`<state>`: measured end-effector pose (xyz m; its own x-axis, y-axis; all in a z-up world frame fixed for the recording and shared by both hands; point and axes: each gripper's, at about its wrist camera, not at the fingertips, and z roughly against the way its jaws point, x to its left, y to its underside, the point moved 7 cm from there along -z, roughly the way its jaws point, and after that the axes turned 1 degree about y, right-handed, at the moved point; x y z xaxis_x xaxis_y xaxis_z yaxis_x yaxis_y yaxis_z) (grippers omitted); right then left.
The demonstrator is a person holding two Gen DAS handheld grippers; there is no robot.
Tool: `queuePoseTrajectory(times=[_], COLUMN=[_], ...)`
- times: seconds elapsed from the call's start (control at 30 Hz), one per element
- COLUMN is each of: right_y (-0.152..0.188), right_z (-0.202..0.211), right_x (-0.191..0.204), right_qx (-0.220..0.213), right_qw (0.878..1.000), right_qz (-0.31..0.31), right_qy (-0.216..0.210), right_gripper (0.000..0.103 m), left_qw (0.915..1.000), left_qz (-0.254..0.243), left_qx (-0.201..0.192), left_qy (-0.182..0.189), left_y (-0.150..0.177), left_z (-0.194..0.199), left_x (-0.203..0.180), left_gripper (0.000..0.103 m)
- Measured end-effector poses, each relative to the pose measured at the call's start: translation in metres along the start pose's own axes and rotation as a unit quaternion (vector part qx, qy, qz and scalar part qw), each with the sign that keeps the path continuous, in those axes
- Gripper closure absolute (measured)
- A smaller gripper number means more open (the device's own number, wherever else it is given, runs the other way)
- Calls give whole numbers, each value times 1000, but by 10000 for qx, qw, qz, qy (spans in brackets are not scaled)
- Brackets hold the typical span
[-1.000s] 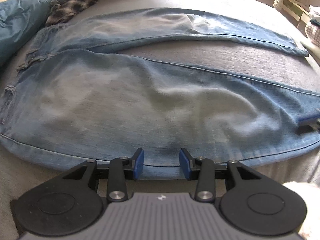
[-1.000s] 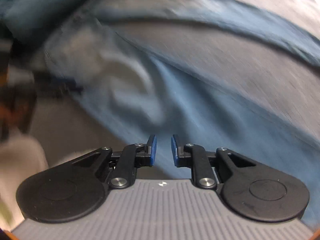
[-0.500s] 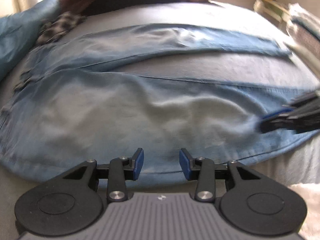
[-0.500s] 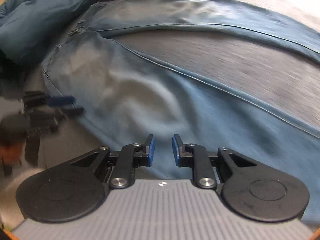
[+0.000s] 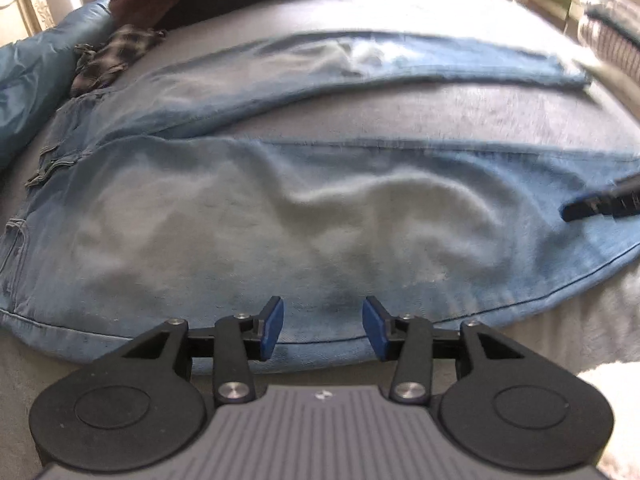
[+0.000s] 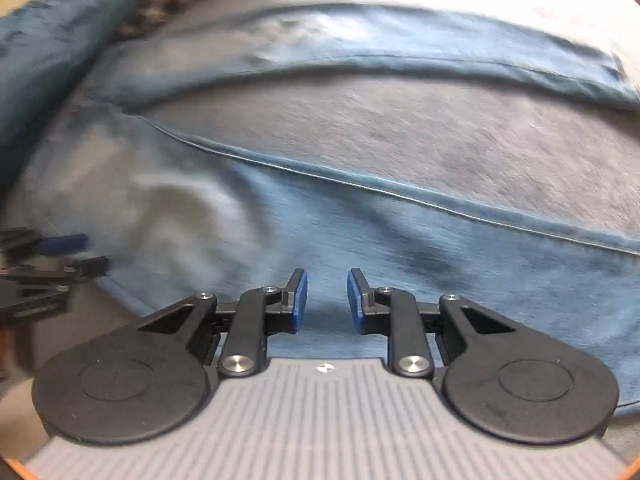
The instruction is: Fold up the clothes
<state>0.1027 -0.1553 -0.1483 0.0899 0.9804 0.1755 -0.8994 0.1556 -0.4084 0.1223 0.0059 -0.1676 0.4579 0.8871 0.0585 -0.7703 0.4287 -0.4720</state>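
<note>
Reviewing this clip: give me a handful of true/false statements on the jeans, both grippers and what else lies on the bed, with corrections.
1. The jeans lie spread out with the two legs apart and grey bed cover showing between them. True.
2. The left gripper is shut on the near seam of the jeans. False: its fingers stand apart with no cloth between them.
3. The right gripper is open above the near leg. True.
4. The jeans are already folded in half. False: both legs lie at full length.
5. A checked garment lies beyond the waist end of the jeans. True.
</note>
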Motion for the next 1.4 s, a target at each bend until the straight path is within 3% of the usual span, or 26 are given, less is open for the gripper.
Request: queuePoseTrajectory(times=[0.2, 0.3, 0.4, 0.57, 0.67, 0.7, 0.9, 1.03, 1.2, 1.3, 1.4], right_y=[58, 22, 5, 74, 108, 105, 28, -30, -74, -89, -91], right_z=[38, 50, 45, 56, 89, 95, 97, 52, 10, -1, -6], right_x=[-3, -34, -84, -171, -191, -192, -158, -72, 17, 45, 42], right_qx=[287, -303, -515, 13, 347, 271, -581, -824, -697, -588, -373], right_qw=[9964, 9946, 9923, 9885, 9814, 9822, 9931, 9960, 9859, 9819, 9853], right_qz=[757, 698, 301, -661, -952, -974, -593, 153, 739, 862, 954], right_qy=[254, 699, 1089, 1358, 1628, 1585, 832, -315, -1328, -1581, -1365], right_gripper=[82, 79, 75, 74, 73, 73, 73, 72, 72, 72, 72], left_qw=[9997, 9994, 9991, 9987, 9981, 9978, 9948, 9866, 9694, 9573, 9474], left_qz=[50, 61, 94, 175, 348, 423, 896, 1488, 2283, 2730, 3017], left_qx=[186, 247, 295, 385, 423, 417, 205, -51, -249, -182, 177], left_qy=[-149, -240, -284, -295, -278, -288, -440, -675, -866, -937, -1054], left_y=[11, 13, 14, 13, 12, 11, -3, -20, -33, -31, -10], left_z=[-2, -4, -5, -6, -5, -4, 13, 24, 20, 3, -13], left_x=[2, 3, 3, 5, 8, 10, 28, 65, 114, 145, 170], left_gripper=[55, 53, 51, 50, 49, 49, 49, 49, 49, 51, 51])
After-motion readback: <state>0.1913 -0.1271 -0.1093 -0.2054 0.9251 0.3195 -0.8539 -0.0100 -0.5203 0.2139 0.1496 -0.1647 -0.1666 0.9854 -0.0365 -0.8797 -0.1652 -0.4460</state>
